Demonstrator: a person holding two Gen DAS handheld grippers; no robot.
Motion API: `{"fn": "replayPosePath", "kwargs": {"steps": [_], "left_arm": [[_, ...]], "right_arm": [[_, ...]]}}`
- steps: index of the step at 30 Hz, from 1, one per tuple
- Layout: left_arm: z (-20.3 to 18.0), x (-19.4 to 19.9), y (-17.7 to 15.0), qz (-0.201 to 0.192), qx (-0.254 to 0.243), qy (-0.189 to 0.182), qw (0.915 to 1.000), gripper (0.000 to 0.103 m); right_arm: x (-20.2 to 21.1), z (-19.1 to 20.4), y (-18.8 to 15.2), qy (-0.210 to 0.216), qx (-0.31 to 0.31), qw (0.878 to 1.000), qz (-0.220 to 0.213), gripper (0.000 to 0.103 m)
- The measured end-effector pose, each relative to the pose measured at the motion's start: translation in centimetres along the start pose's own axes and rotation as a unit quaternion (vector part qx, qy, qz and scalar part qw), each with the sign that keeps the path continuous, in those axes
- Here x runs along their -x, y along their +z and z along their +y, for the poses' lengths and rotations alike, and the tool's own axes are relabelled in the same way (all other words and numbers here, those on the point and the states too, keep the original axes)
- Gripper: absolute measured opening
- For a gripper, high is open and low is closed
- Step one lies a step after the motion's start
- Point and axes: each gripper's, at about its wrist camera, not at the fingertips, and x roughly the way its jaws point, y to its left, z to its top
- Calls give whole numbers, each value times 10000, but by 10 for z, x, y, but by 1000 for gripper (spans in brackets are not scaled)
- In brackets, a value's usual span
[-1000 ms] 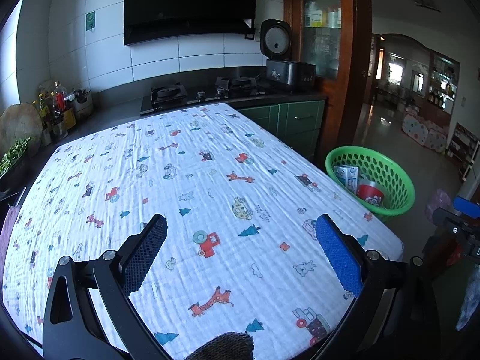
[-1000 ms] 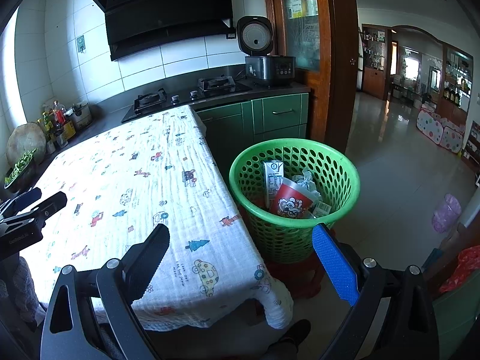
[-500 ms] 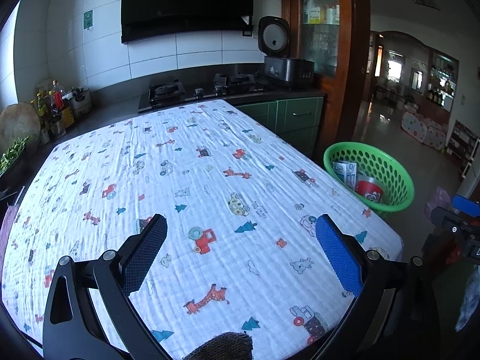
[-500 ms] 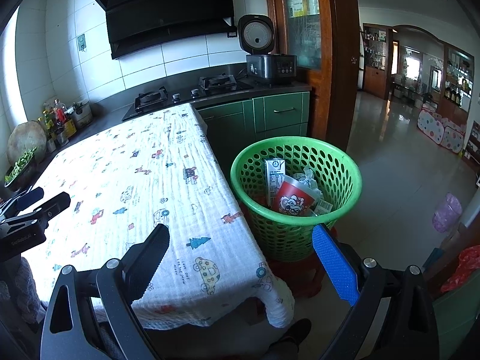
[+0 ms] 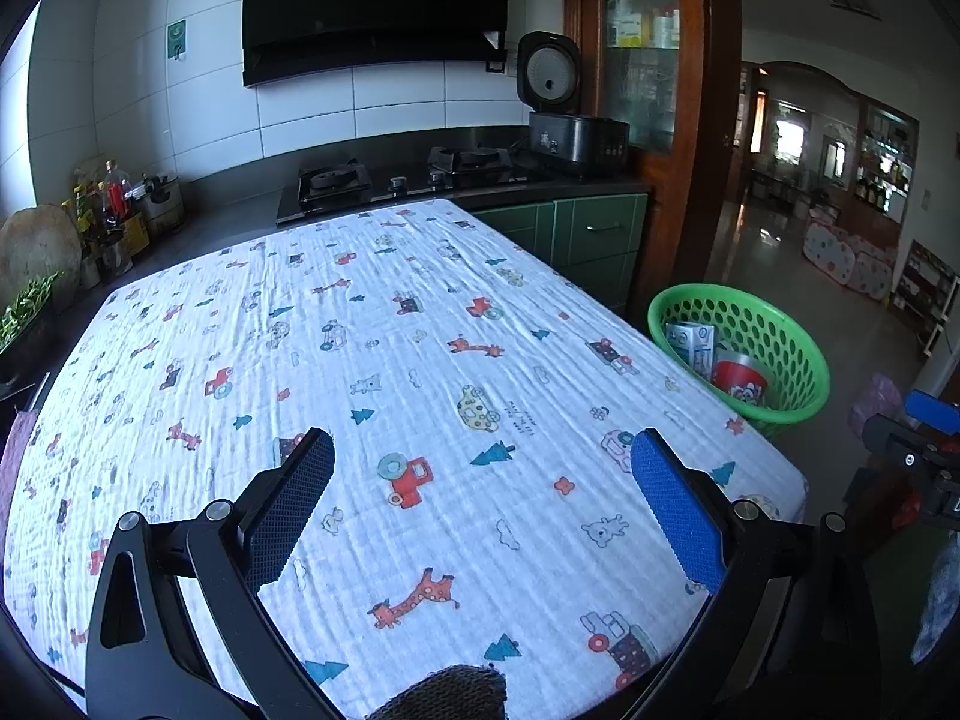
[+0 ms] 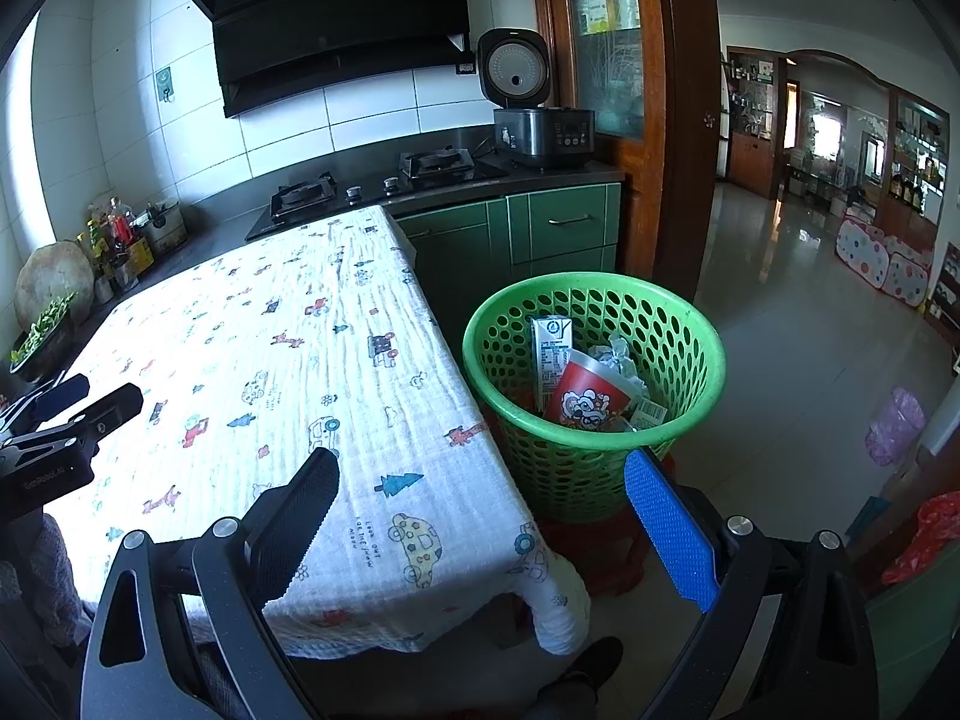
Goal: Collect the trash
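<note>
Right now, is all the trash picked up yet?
It looks nearly done. The round green plastic basket already holds a milk carton, a red paper cup and crumpled wrappers. Both the left gripper and right gripper are open and hold nothing. No trash shows on the cartoon-print tablecloth.

White-tiled wall (image 6: 372, 114) behind a black range hood (image 6: 336, 18), green cabinets (image 6: 540, 228) (glossy floor (image 6: 798, 312) beyond).

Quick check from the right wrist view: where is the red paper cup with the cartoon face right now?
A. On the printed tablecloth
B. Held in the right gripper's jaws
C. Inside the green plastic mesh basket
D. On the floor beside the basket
C: the red paper cup with the cartoon face lies inside the green plastic mesh basket, next to a white drink carton; the right gripper stands open and empty.
</note>
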Motion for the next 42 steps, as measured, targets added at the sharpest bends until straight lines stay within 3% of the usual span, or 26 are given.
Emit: {"fn": "replayPosePath", "kwargs": {"steps": [42], "left_arm": [[1, 1, -4, -66, -16, 18, 10000, 98]], "right_arm": [[-3, 5, 0, 99, 76, 9999, 2, 93]]}}
